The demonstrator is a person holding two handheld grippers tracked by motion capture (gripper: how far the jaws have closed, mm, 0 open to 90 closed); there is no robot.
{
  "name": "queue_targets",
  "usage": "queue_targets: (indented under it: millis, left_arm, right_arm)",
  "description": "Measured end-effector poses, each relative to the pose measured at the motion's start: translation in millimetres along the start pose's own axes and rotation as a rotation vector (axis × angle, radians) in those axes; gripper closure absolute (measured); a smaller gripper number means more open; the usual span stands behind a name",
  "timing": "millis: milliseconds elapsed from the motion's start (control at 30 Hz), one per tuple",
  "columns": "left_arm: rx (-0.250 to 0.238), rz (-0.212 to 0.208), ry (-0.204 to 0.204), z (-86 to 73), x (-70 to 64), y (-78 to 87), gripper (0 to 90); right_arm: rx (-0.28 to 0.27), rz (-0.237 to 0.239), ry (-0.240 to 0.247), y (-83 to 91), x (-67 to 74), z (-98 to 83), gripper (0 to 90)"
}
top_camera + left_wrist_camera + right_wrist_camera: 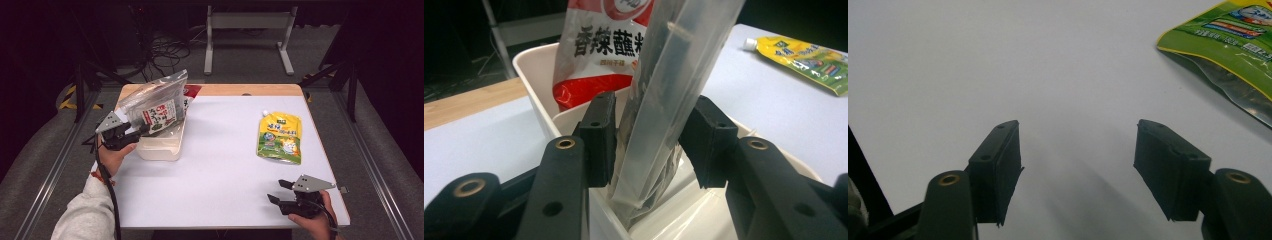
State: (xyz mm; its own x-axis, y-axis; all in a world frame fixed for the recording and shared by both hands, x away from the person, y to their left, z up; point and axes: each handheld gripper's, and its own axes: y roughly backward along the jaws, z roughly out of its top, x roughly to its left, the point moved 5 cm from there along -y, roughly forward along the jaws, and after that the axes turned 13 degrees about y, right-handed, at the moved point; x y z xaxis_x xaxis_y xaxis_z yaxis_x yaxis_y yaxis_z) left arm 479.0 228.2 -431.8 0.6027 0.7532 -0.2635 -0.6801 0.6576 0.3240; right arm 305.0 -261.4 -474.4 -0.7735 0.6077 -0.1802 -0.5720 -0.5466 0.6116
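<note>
Clear pouch [669, 105] upright in white bin [536, 65], btw L gripper [654, 142] jaws, pads apart, no squeeze | red packet [599, 50] behind | R gripper [1078, 165] open, empty, nr yellow pouch [1233, 45]

Yellow-green spouted pouch [280, 137] lies on white table [225, 165].

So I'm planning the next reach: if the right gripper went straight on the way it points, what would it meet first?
Probably nothing soon: ahead of the right gripper lies bare white table. The yellow-green pouch sits off to one side of that line, though depth is hard to judge.
</note>
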Motion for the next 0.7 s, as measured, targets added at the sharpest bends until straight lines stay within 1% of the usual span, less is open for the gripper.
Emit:
queue_targets:
  millis: [67, 200, 267, 300, 333, 367, 400, 433, 467, 500, 533, 567, 633, 700]
  left_arm:
    - [-0.009, 0.010, 0.001, 0.9, -0.8, 2.2, 53.8]
    - [0.004, 0.035, -0.004, -0.8, -3.0, 5.1, 46.9]
    - [0.023, 0.096, -0.016, -3.1, -3.7, 8.0, 41.9]
    - [0.023, 0.096, -0.016, -3.1, -3.7, 8.0, 39.0]
    - [0.032, 0.112, -0.029, -3.2, -5.6, 11.9, 39.0]
    - [0.030, 0.104, -0.028, -3.1, -7.5, 14.3, 36.5]
    - [0.021, 0.106, -0.031, -2.8, -10.2, 17.8, 35.8]
    - [0.007, 0.117, -0.038, -2.4, -13.0, 21.9, 34.0]
    - [0.010, 0.120, -0.040, -2.8, -14.5, 24.4, 28.7]
    - [0.013, 0.127, -0.055, -4.8, -18.4, 28.7, 27.0]
    - [0.013, 0.127, -0.055, -4.8, -18.4, 28.7, 24.7]
    - [0.032, 0.141, -0.065, -9.0, -22.4, 32.8, 22.7]
    - [0.052, 0.164, -0.083, -12.6, -25.4, 35.8, 19.5]
    - [0.061, 0.154, -0.088, -17.4, -30.6, 39.9, 18.4]
  right_arm:
    - [-0.003, -0.001, -0.002, 0.6, -1.4, 0.5, 34.8]
    - [-0.023, -0.001, -0.012, 1.2, -4.7, 3.1, 34.9]
    - [-0.027, -0.009, -0.010, 2.3, -7.4, 5.7, 35.0]
    - [-0.027, -0.009, -0.010, 2.3, -7.4, 5.7, 35.0]
    - [-0.030, -0.011, -0.010, 3.8, -8.5, 7.4, 34.9]
    - [-0.042, -0.012, -0.011, 7.2, -10.1, 10.5, 34.8]
    - [-0.044, -0.011, -0.011, 8.7, -10.9, 11.7, 34.7]
    - [-0.044, -0.019, -0.011, 10.6, -12.6, 12.6, 34.7]
    - [-0.052, -0.028, -0.019, 12.6, -16.6, 12.9, 34.7]
    - [-0.052, -0.035, -0.020, 12.9, -18.7, 12.8, 34.7]
    - [-0.052, -0.035, -0.020, 12.9, -18.7, 12.8, 34.7]
    - [-0.056, -0.047, -0.027, 14.5, -23.4, 13.3, 34.7]
    - [-0.063, -0.068, -0.030, 16.4, -29.3, 14.6, 34.7]
    - [-0.071, -0.084, -0.041, 18.4, -35.7, 16.1, 34.7]
